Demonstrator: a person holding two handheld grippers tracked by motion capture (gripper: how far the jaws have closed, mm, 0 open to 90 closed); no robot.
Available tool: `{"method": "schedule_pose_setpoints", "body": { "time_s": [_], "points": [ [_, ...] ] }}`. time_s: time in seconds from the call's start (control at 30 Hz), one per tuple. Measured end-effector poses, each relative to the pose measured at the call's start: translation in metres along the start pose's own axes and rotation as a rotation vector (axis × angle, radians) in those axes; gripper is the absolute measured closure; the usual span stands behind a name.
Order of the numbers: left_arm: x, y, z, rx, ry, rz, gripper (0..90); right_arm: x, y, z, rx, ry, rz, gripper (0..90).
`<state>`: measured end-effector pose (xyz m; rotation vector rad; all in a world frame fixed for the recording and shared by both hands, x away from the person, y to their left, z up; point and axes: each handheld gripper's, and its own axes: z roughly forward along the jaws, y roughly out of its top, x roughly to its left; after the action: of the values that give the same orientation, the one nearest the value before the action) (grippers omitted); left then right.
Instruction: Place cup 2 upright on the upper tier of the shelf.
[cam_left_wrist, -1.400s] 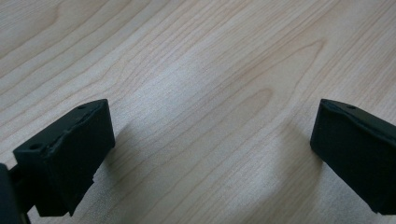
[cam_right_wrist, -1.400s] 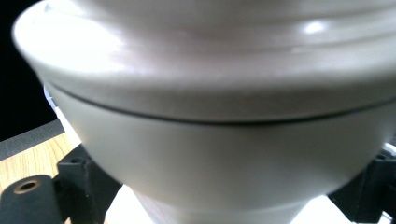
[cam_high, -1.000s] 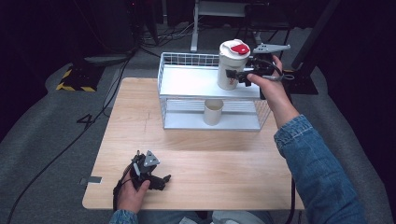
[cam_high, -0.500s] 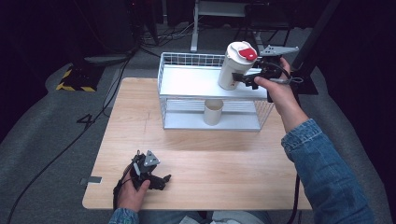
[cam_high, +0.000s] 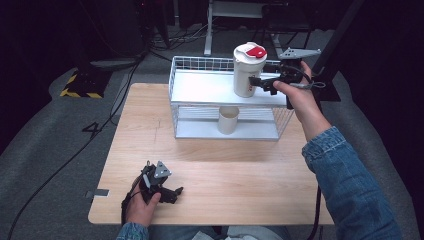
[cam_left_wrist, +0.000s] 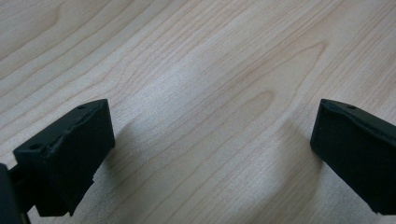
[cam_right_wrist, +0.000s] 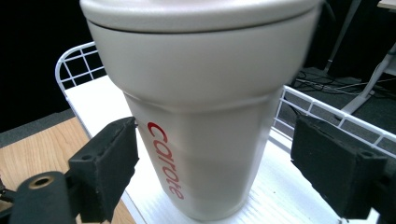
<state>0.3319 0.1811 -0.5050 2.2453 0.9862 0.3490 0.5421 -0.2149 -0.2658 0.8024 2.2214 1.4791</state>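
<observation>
A cream tumbler (cam_high: 247, 72) with a red-and-white lid stands upright on the top shelf of a white wire rack (cam_high: 200, 87), near its right end. My right gripper (cam_high: 257, 82) reaches in from the right. Its jaws have just been closing and sit either side of the tumbler's lower body (cam_right_wrist: 201, 116), below the red lettering, gripping it. My left gripper (cam_high: 172, 192) rests on the wooden table (cam_high: 225, 175) near the front left edge. It (cam_left_wrist: 212, 149) is open, with bare wood between its jaws.
A plain beige cup (cam_high: 228, 120) stands on the rack's lower shelf, under the tumbler. The rack's wire rim (cam_right_wrist: 327, 116) runs behind the tumbler. Dark floor with cables and a desk frame lies beyond the table.
Half a second ago the tumbler leaned over in the right gripper; now it is upright on the top shelf. The left gripper has not moved.
</observation>
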Motion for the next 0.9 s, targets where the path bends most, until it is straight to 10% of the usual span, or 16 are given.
{"method": "schedule_pose_setpoints", "body": {
  "time_s": [0.9],
  "points": [
    [0.0, 0.0, 0.0, -0.001, 0.002, 0.001, 0.2, 0.014, -0.023, -0.078, 0.012, 0.031, -0.043, 15.6]
  ]
}}
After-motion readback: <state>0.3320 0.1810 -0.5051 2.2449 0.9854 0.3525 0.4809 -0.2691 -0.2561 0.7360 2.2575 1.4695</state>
